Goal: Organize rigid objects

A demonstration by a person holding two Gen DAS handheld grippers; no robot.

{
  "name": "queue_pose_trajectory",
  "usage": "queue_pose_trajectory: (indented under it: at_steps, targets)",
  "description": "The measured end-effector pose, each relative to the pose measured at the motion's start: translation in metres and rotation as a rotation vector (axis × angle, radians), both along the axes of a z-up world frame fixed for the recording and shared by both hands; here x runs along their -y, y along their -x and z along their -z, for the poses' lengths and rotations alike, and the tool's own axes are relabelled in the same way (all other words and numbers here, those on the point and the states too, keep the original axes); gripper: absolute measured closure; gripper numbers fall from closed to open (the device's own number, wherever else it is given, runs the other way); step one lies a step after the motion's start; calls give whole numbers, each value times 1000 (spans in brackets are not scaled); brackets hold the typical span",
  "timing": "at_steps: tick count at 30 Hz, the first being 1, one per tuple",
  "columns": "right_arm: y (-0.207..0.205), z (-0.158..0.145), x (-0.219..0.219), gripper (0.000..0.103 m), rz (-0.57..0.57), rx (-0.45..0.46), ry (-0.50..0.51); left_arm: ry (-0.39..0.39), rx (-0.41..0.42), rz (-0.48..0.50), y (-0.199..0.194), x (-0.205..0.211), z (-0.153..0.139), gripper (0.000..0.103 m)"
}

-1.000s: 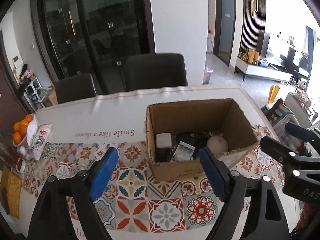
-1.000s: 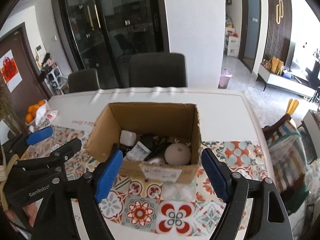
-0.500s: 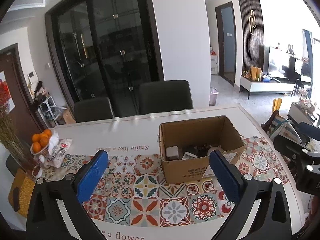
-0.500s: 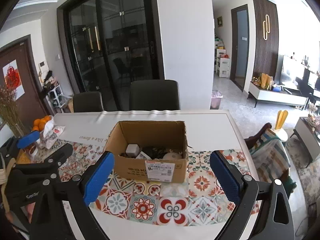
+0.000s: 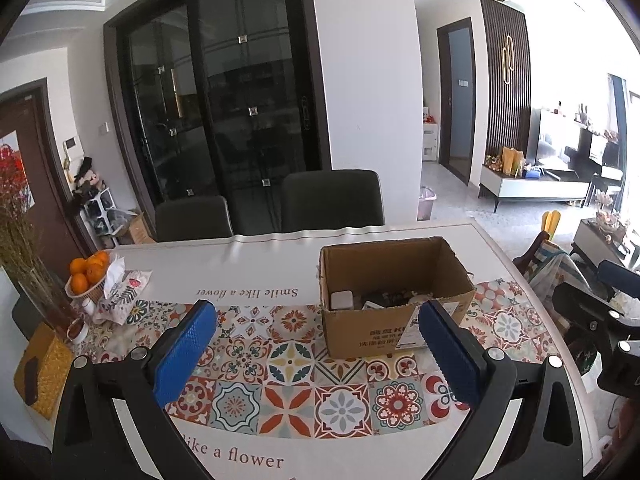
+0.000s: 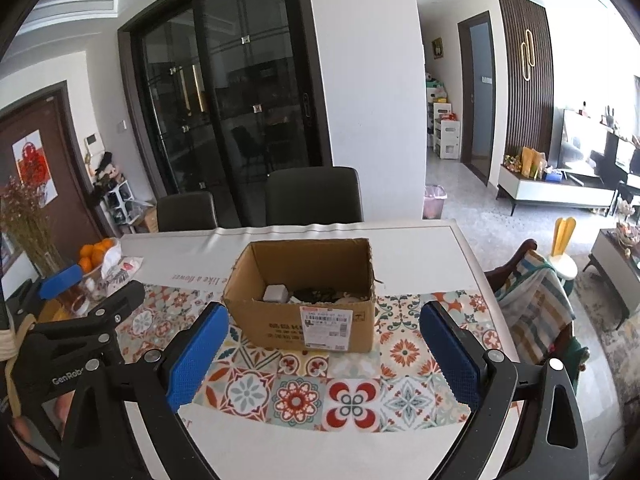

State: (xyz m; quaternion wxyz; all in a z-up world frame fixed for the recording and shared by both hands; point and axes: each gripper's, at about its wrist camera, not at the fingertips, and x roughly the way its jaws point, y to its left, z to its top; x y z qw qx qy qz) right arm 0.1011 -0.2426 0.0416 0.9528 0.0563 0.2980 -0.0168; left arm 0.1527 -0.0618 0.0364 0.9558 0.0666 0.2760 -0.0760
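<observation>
Left claw (image 5: 316, 354): released, blue pads spread wide, nothing between them, hovering over the tile-pattern mat (image 5: 280, 380) on the near half of the surface (image 5: 256, 264). Right claw (image 6: 324, 358): same, released and empty, above the same mat.

In the left wrist view the right claw's black frame shows at the right edge; in the right wrist view the left claw's frame sits at the left edge with part of a hand (image 6: 60, 408) behind it.

Cardboard box (image 6: 304, 324): open top, standing upright on the surface, straddling the far edge of the mat. It lies ahead of both claws, apart from them; centred in the right wrist view, right of centre in the left. White shipping label (image 6: 330, 326) on its near face.

Inside the box: a white block (image 6: 276, 293) at the left, dark items (image 6: 316, 294) in the middle, something pale at the right. Too small to identify further.

Far left of the surface: basket of oranges (image 5: 86, 272) with a printed pouch (image 5: 120, 296) beside it, dried flowers in a vase (image 5: 24, 240).

Beyond the surface: two dark chairs (image 5: 332, 200) against its far edge, black glass doors (image 5: 224, 112) behind them.
</observation>
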Motion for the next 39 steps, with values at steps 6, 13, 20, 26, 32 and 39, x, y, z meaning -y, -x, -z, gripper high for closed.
queue_pose_trajectory:
  at_steps: [6, 13, 20, 26, 32, 39]
  targets:
    - [6, 2, 0, 6, -7, -5, -5, -15, 10, -11, 8, -1, -1, 0]
    - [9, 2, -1, 6, -7, -4, 2, -21, 16, 5, 15, 1, -2, 0]
    - [11, 1, -1, 6, -5, -2, 2, -19, 23, 2, 19, 0, -5, 0]
    - [17, -1, -3, 6, -2, 4, 14, -16, 20, 7, 21, 0, -8, 0]
    - [18, -2, -3, 6, -3, -7, 11, -19, 23, 2, 21, 0, -8, 0]
    - [14, -1, -1, 6, -4, -17, 8, -17, 8, -1, 17, 0, -5, 0]
